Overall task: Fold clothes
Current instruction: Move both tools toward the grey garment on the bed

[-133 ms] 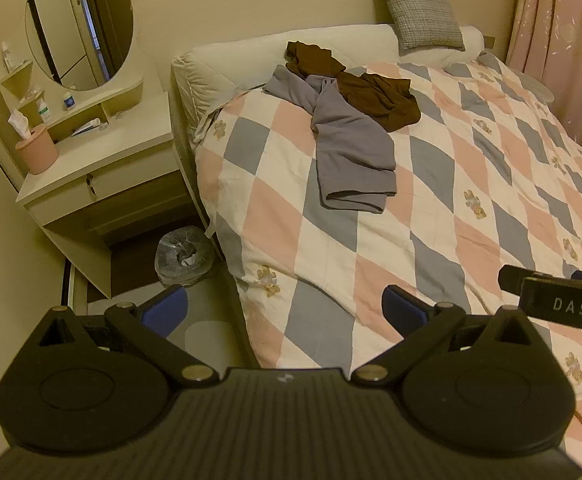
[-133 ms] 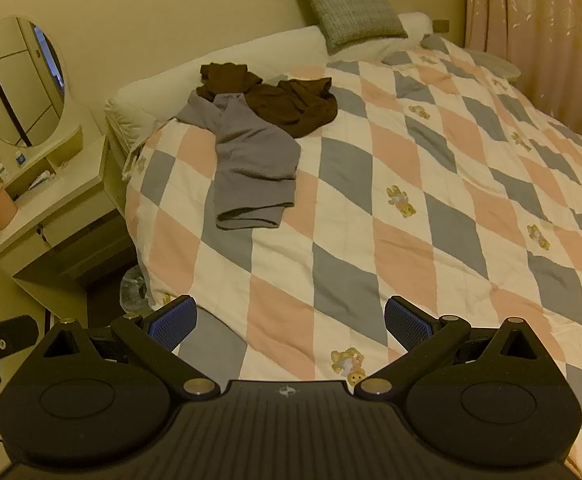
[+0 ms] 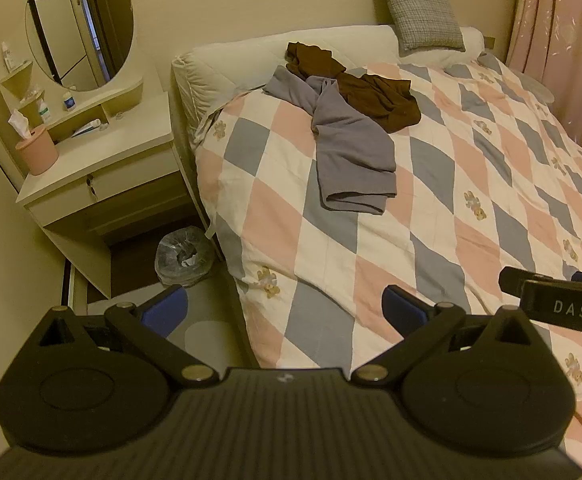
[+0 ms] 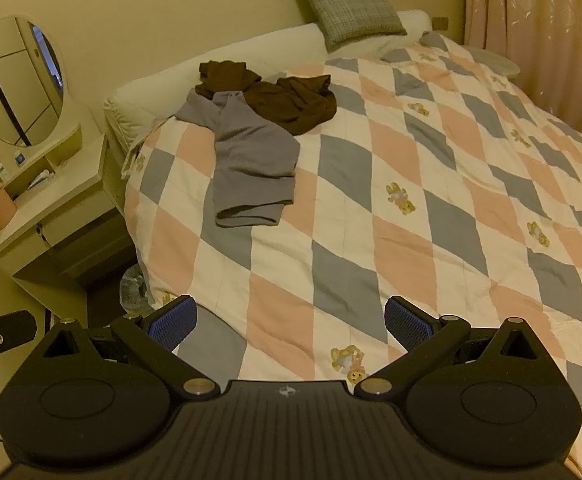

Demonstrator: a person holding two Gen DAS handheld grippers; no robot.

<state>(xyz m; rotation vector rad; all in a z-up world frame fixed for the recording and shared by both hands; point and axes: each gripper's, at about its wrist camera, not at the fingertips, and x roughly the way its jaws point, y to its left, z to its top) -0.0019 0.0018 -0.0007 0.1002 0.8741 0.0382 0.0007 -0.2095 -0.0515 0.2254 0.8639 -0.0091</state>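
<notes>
Left wrist view shows the left gripper (image 3: 285, 306) spread wide and empty above the near edge of the checked quilt (image 3: 371, 280); the right gripper (image 4: 291, 322) is likewise spread and holds nothing. Well apart from both, near the white headboard (image 3: 251, 56), a grey garment (image 3: 351, 152) lies crumpled, its upper end overlapping a brown garment (image 3: 375, 94). Reaching first for the grey piece's near hem, one corner per gripper, would probably lift it free without dragging the brown one.
</notes>
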